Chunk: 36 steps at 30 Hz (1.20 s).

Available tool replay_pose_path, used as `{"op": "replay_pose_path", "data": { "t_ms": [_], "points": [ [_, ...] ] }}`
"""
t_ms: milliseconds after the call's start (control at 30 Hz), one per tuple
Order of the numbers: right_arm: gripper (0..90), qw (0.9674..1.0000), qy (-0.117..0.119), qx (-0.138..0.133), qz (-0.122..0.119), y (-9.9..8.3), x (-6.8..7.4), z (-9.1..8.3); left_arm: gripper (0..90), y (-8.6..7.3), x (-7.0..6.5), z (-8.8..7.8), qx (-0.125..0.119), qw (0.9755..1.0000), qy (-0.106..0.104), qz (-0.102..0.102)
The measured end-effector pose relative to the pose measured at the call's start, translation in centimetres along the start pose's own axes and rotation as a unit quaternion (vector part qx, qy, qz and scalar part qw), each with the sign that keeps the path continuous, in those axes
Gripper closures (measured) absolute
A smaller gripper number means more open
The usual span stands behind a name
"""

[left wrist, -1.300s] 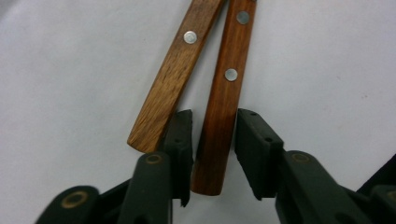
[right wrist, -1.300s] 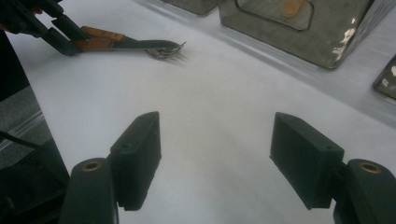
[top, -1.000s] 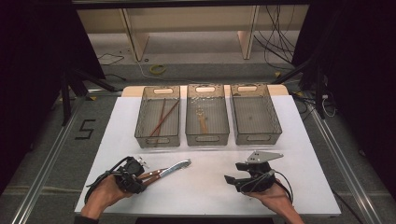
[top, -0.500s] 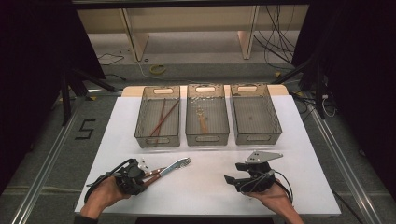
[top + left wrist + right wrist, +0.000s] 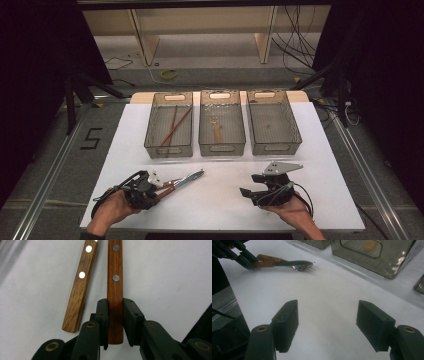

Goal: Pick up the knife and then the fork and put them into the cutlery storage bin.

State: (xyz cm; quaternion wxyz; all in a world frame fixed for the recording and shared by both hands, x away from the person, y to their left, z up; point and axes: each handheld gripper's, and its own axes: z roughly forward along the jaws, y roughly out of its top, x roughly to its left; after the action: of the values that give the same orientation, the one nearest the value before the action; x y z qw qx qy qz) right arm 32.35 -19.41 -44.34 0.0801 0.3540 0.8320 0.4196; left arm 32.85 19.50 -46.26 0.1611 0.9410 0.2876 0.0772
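Left tongs [image 5: 115, 322] have just closed on a wooden-handled fork [image 5: 115, 290], its long axis pointing toward the bins [image 5: 222, 129]; right tongs [image 5: 328, 325] wait open, empty.

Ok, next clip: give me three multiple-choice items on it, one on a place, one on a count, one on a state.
1. Where do the chopsticks lie?
A. left bin
B. middle bin
C. right bin
2. How many wooden handles lie by the left tongs?
A. one
B. two
C. four
3. How are the right tongs?
A. shut on a fork
B. shut on a handle
C. open, nothing between

Key: 1 A, they cross inside the left bin. 2 B, the held handle and a paler handle beside it. 3 C, bare table shows between the pads.
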Motion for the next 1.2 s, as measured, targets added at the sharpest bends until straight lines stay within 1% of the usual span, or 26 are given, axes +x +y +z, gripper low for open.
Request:
{"op": "replay_pose_path", "data": {
  "t_ms": [67,167,200,267,300,333,400,433,500,533,600,700,800,833,867,967,1033,1067,1100,1133,1200],
  "points": [
    [34.8,1.0000,0.000,-0.001,-0.002,0.1,0.0,0.0,75.2,0.3,-0.3,-0.3,-0.012,0.9999,-0.003,0.000],
    [34.9,1.0000,0.001,-0.003,-0.002,0.2,0.2,0.0,75.2,1.0,-0.8,-0.4,-0.016,0.9998,-0.006,0.012],
    [34.9,1.0000,0.001,-0.006,-0.005,0.3,0.3,0.0,75.2,1.2,-1.1,-0.3,-0.018,0.9996,-0.012,0.016],
    [34.9,0.9998,0.004,-0.012,-0.012,0.6,0.6,-0.1,75.1,1.8,-1.6,-0.2,-0.020,0.9993,-0.015,0.027],
    [34.8,0.9997,0.007,-0.016,-0.019,0.8,0.8,-0.1,75.1,2.2,-1.9,-0.2,-0.021,0.9989,-0.021,0.035],
    [34.8,0.9994,0.010,-0.020,-0.027,1.1,1.2,-0.1,75.1,2.5,-2.1,-0.1,-0.024,0.9988,-0.024,0.037],
    [34.7,0.9987,0.011,-0.021,-0.046,1.5,1.8,-0.1,75.1,3.1,-2.6,-0.1,-0.024,0.9980,-0.029,0.051],
    [34.7,0.9981,0.012,-0.021,-0.057,1.7,2.1,0.1,75.1,3.4,-2.9,0.0,-0.026,0.9977,-0.031,0.054],
    [34.7,0.9971,0.012,-0.016,-0.073,2.0,2.7,0.4,75.1,4.0,-3.3,0.2,-0.025,0.9971,-0.034,0.063],
    [34.6,0.9967,0.014,-0.013,-0.079,2.1,3.0,0.6,75.1,4.3,-3.6,0.3,-0.024,0.9965,-0.035,0.072],
    [34.6,0.9951,0.018,-0.006,-0.097,2.3,3.6,1.1,75.1,4.8,-4.1,0.3,-0.025,0.9955,-0.039,0.083],
    [34.4,0.9920,0.022,-0.001,-0.124,2.6,4.3,1.8,75.1,5.6,-4.8,0.2,-0.026,0.9941,-0.040,0.097],
    [34.3,0.9878,0.029,0.006,-0.153,2.7,5.1,2.3,75.1,6.2,-5.4,0.3,-0.026,0.9928,-0.040,0.109],
    [34.3,0.9863,0.032,0.010,-0.161,2.7,5.3,2.5,75.1,6.4,-5.6,0.2,-0.024,0.9916,-0.043,0.120],
    [34.3,0.9848,0.032,0.014,-0.170,2.8,5.5,2.7,75.1,6.6,-5.9,0.2,-0.025,0.9911,-0.043,0.123],
    [34.3,0.9795,0.035,0.033,-0.196,2.7,6.1,3.4,75.1,7.2,-6.5,0.2,-0.026,0.9893,-0.046,0.136],
    [34.3,0.9773,0.035,0.046,-0.204,2.7,6.4,3.8,75.1,7.6,-6.9,0.1,-0.026,0.9879,-0.049,0.145],
    [34.3,0.9752,0.037,0.049,-0.213,2.6,6.5,4.0,75.0,7.7,-7.1,0.1,-0.025,0.9875,-0.050,0.148],
    [34.3,0.9737,0.038,0.053,-0.218,2.6,6.6,4.2,75.0,7.9,-7.3,0.1,-0.024,0.9869,-0.050,0.151],
    [34.3,0.9729,0.036,0.056,-0.221,2.5,6.6,4.4,75.0,8.0,-7.4,0.0,-0.025,0.9863,-0.052,0.155],
    [34.8,0.9696,0.040,0.065,-0.232,2.4,6.6,4.6,75.0,8.2,-7.7,-0.1,-0.026,0.9850,-0.056,0.161]
  ]
}}
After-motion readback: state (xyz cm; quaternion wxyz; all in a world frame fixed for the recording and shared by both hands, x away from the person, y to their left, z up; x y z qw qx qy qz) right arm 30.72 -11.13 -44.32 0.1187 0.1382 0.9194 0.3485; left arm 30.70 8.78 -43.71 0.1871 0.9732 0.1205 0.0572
